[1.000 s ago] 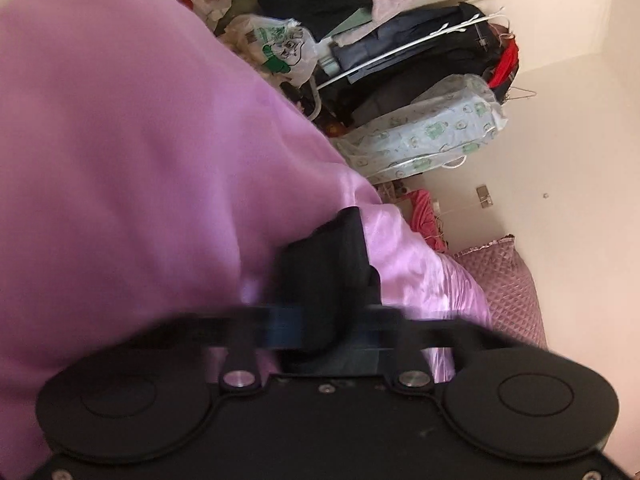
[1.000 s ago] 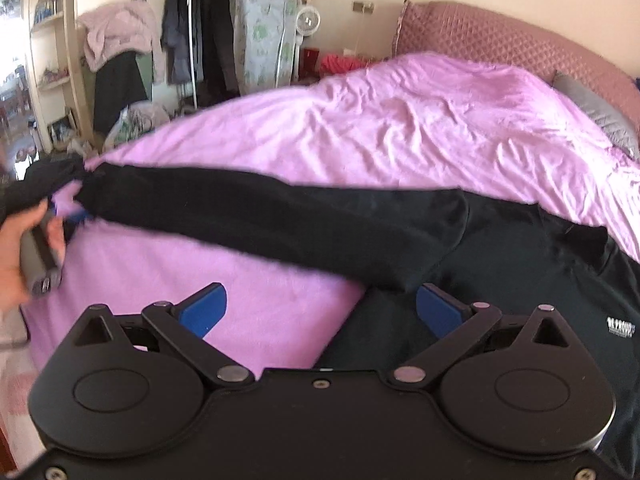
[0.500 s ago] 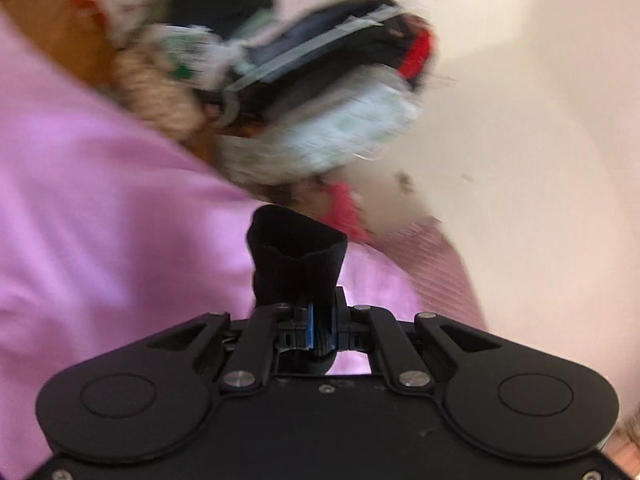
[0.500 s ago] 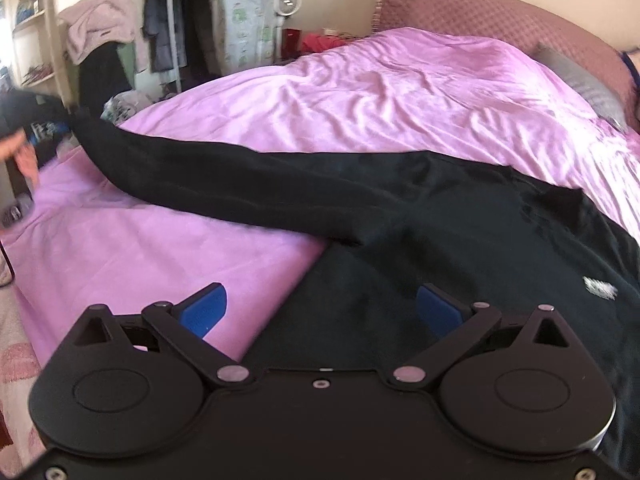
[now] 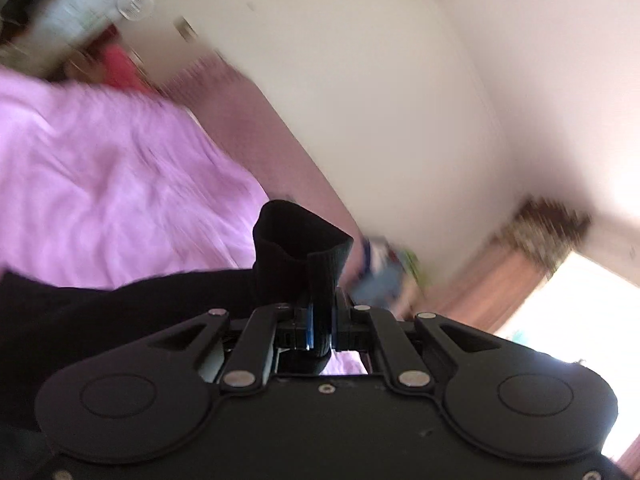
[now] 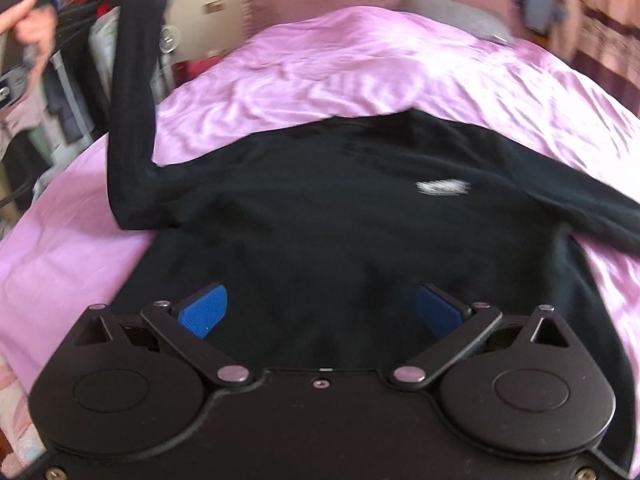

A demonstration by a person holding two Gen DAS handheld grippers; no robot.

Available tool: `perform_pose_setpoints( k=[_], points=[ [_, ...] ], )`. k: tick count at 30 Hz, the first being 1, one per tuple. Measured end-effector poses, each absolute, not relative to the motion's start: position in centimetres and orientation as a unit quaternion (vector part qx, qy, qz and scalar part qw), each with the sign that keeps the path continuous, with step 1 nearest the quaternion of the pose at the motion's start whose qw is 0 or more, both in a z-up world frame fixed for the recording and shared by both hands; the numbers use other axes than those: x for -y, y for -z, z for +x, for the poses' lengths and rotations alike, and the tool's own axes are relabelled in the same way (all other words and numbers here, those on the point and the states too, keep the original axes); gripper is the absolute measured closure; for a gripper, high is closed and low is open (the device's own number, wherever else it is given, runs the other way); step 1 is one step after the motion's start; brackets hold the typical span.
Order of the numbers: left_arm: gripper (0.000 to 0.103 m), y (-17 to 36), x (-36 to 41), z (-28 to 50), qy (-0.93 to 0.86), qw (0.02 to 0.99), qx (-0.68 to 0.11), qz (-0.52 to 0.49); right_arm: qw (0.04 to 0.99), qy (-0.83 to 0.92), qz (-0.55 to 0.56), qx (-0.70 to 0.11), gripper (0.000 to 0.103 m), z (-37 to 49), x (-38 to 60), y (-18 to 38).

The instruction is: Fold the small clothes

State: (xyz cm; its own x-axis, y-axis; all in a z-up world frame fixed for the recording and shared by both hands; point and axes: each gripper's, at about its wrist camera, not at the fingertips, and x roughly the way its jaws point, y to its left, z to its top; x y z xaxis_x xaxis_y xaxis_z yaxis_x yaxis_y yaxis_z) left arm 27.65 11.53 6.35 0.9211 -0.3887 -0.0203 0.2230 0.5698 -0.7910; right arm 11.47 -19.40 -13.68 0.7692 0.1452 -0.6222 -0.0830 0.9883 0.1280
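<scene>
Black sleeve cuff (image 5: pixel 300 256) pinched in raised, level left gripper (image 5: pixel 320 326); right gripper (image 6: pixel 318 312) tilts down, wide apart, empty.

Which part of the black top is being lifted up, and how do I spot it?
Find the big bed with the pink cover. A black top lies spread on it. Its sleeve on the picture's left rises off the bed, unlike the other sleeve lying flat.

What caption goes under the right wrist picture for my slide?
Open right claw hovers over a black long-sleeved top on a pink bedspread, one sleeve lifted.
</scene>
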Motion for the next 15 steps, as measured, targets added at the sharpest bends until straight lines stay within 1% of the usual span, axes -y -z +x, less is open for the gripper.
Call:
perform_pose_setpoints(
  k=[3, 5, 6, 7, 8, 9, 10, 11, 12, 13, 15],
  points=[
    [0.099, -3.9, -2.1, 29.7, 0.213, 0.869, -0.143, -0.423, 0.936, -0.034, 0.076, -0.343, 0.0, 11.0, 22.8, 14.4],
    [0.098, -1.2, 3.4, 31.5, 0.233, 0.868, -0.179, -0.401, 0.932, -0.016, 0.095, -0.349, 0.0, 10.8, 24.9, 14.8],
    [0.094, 0.2, 5.9, 31.9, 0.239, 0.866, -0.198, -0.392, 0.93, -0.008, 0.103, -0.352, 0.0, 10.6, 25.9, 15.1],
    [0.086, 2.0, 8.6, 32.3, 0.244, 0.86, -0.224, -0.388, 0.929, 0.001, 0.11, -0.354, 0.0, 10.7, 26.8, 15.2],
    [0.065, 3.8, 11.0, 32.6, 0.249, 0.852, -0.253, -0.385, 0.928, 0.01, 0.113, -0.354, 0.0, 10.6, 27.6, 15.4],
    [0.063, 5.2, 12.1, 32.9, 0.25, 0.843, -0.273, -0.39, 0.928, 0.016, 0.114, -0.353, 0.0, 10.5, 28.3, 15.5],
    [0.063, 6.1, 13.1, 32.7, 0.257, 0.832, -0.286, -0.4, 0.929, 0.025, 0.114, -0.351, 0.0, 10.4, 28.9, 15.6],
    [0.061, 6.4, 13.5, 32.4, 0.267, 0.825, -0.289, -0.405, 0.93, 0.031, 0.115, -0.349, 0.0, 10.6, 29.4, 15.7],
    [0.058, 6.5, 13.7, 32.0, 0.276, 0.823, -0.289, -0.404, 0.931, 0.035, 0.118, -0.345, 0.0, 10.7, 30.0, 15.8],
    [0.056, 6.4, 13.4, 31.5, 0.287, 0.823, -0.286, -0.398, 0.931, 0.039, 0.126, -0.341, 0.0, 10.9, 30.6, 15.9],
    [0.048, 5.9, 10.5, 31.2, 0.292, 0.832, -0.282, -0.379, 0.93, 0.039, 0.152, -0.332, 0.0, 11.5, 31.9, 16.1]
  ],
)
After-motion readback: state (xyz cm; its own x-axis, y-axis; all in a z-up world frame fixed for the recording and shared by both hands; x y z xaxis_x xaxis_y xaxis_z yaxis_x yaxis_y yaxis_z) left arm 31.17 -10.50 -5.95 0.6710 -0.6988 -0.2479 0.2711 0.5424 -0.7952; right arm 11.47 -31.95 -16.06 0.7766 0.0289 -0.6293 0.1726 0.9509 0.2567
